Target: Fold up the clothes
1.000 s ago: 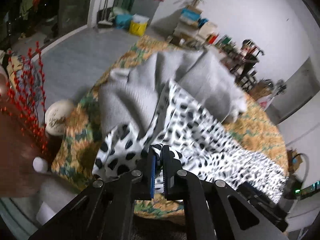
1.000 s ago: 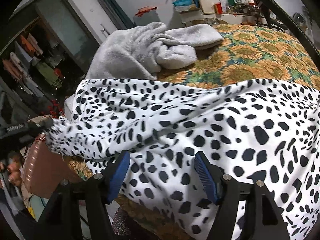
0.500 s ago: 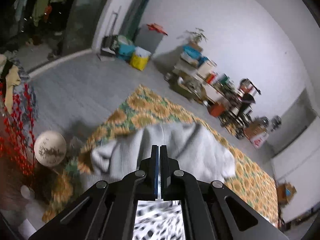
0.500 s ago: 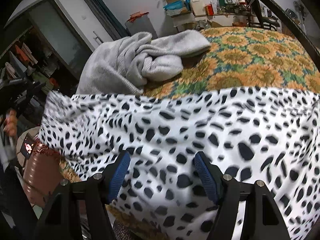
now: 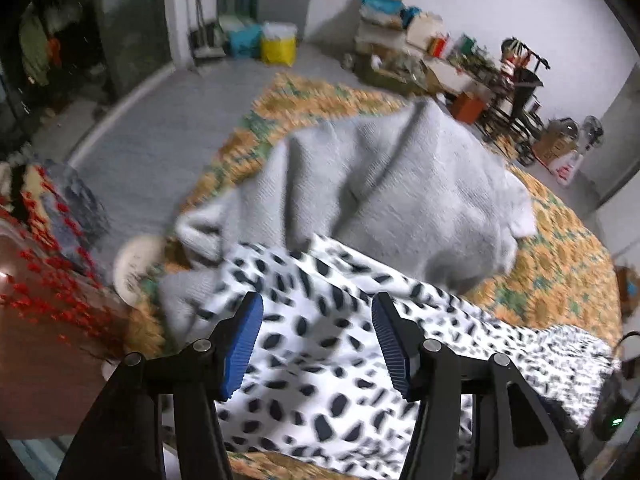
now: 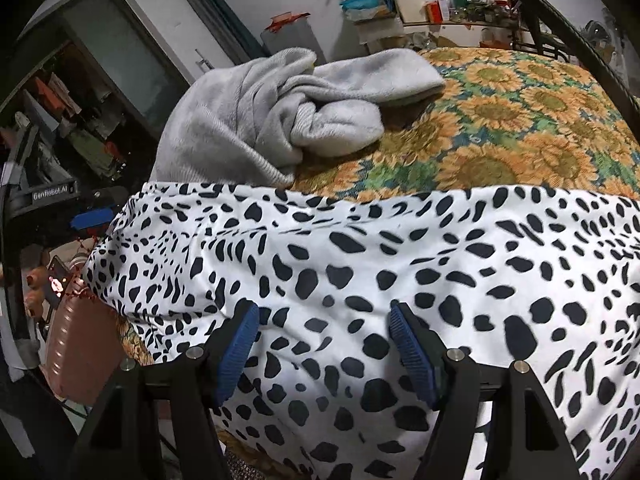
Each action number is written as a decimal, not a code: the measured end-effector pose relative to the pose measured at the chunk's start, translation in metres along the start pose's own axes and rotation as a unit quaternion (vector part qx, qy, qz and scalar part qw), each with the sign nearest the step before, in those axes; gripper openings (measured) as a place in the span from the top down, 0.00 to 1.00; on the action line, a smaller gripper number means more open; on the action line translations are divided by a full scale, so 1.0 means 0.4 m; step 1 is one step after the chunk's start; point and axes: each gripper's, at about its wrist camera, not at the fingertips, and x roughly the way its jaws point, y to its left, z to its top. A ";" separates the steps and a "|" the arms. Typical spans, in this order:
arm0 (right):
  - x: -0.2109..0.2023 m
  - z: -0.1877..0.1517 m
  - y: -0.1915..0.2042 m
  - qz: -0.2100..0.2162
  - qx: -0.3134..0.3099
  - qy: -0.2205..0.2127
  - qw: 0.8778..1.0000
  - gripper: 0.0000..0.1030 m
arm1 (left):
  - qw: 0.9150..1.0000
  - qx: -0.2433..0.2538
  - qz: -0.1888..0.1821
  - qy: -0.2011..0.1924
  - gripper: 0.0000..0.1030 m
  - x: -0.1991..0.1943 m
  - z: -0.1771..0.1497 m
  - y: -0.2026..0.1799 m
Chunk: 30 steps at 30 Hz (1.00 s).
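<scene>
A white garment with black spots [image 5: 340,360] lies spread across the near part of the table with the sunflower cloth [image 5: 560,248]. Behind it sits a crumpled grey sweater [image 5: 380,184]. My left gripper [image 5: 316,340] hovers over the spotted garment; its jaws are opening, and the blue pads [image 5: 244,344] stand apart without pressing the fabric. In the right wrist view the spotted garment [image 6: 360,260] fills the foreground, and my right gripper [image 6: 324,344] stands open just above it, holding nothing. The grey sweater [image 6: 260,120] lies beyond on the sunflower cloth [image 6: 520,120].
A brown vessel with red berry sprigs [image 5: 40,300] and a round white object [image 5: 136,264] stand off the table's left edge. Cluttered shelves [image 5: 400,40] and a yellow bin [image 5: 278,48] line the far wall. A brown ribbed case [image 6: 80,352] stands at lower left.
My left gripper was shut on the spotted garment's edge, carried it up and over, then let it go and opened. The garment has settled flatter. The right gripper stayed open.
</scene>
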 end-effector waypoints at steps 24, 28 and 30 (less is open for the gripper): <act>-0.046 0.009 -0.061 0.010 0.035 -0.026 0.999 0.29 | 0.996 0.004 0.055 -0.066 1.00 0.030 0.117 -0.036; -0.044 0.034 -0.063 -0.004 0.029 -0.034 0.999 0.31 | 0.997 0.001 0.058 -0.051 1.00 0.057 0.123 -0.033; -0.045 0.041 -0.053 -0.005 0.023 -0.032 0.999 0.31 | 0.997 -0.008 0.057 -0.046 1.00 0.050 0.105 -0.026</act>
